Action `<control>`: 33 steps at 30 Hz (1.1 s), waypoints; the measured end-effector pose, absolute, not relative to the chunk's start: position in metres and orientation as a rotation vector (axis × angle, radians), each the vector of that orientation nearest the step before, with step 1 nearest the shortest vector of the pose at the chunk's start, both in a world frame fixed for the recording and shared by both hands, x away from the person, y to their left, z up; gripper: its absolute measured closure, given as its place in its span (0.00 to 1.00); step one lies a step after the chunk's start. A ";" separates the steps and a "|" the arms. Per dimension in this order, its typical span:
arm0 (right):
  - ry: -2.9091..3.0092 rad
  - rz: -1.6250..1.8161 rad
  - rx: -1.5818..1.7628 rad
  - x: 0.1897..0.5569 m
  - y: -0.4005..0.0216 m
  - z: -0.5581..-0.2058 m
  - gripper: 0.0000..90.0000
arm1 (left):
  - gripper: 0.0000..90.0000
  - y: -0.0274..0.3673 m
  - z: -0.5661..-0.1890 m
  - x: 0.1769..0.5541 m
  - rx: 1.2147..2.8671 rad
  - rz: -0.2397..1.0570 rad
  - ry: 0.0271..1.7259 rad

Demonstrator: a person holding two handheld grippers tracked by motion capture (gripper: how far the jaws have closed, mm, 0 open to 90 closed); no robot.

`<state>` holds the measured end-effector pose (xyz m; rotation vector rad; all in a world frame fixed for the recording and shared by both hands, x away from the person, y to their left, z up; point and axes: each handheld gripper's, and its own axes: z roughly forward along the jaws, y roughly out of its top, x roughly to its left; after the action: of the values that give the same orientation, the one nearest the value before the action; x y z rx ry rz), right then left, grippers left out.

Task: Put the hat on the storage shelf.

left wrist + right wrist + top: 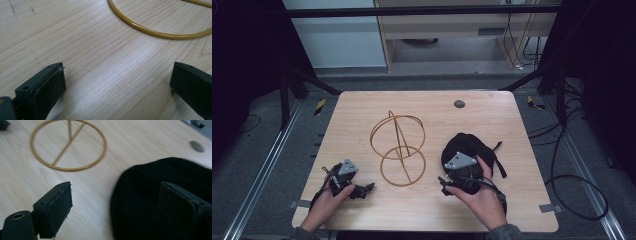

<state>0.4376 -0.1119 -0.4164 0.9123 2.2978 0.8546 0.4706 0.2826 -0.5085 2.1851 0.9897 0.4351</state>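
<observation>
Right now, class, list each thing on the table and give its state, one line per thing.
Left gripper: open, over bare wood.
Right gripper: open, at the cap's edge.
Black cap: lying on the table, not gripped.
Wire stand: upright on its ring base, untouched.
Table: bare around these.

Dim and soft in the high view, with the wooden table [422, 210] lit evenly from above and black gloom pressing in at nine and three o'clock. Brighter in the left gripper view, where a pale sheen lies across the grain at centre and the near jaws blur at seven and four o'clock, short shadows beneath them. Softer focus in the right gripper view: black cap [160, 202] a detail-free mass, yellow wire stand [67, 145] slightly smeared toward eleven o'clock.
</observation>
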 end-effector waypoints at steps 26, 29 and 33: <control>2.514 0.608 1.178 0.520 -0.184 -0.349 0.25 | 0.00 0.282 -0.509 0.471 2.182 0.438 0.996; 2.528 0.597 1.179 0.525 -0.182 -0.350 0.24 | 0.00 0.281 -0.509 0.471 2.179 0.438 0.998; 2.549 0.583 1.176 0.535 -0.171 -0.359 0.27 | 0.00 0.281 -0.509 0.471 2.177 0.437 0.998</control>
<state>0.5345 -0.1706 -0.3588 1.1762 2.5487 0.5830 0.4710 0.2813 -0.5087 2.1771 0.9984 0.4367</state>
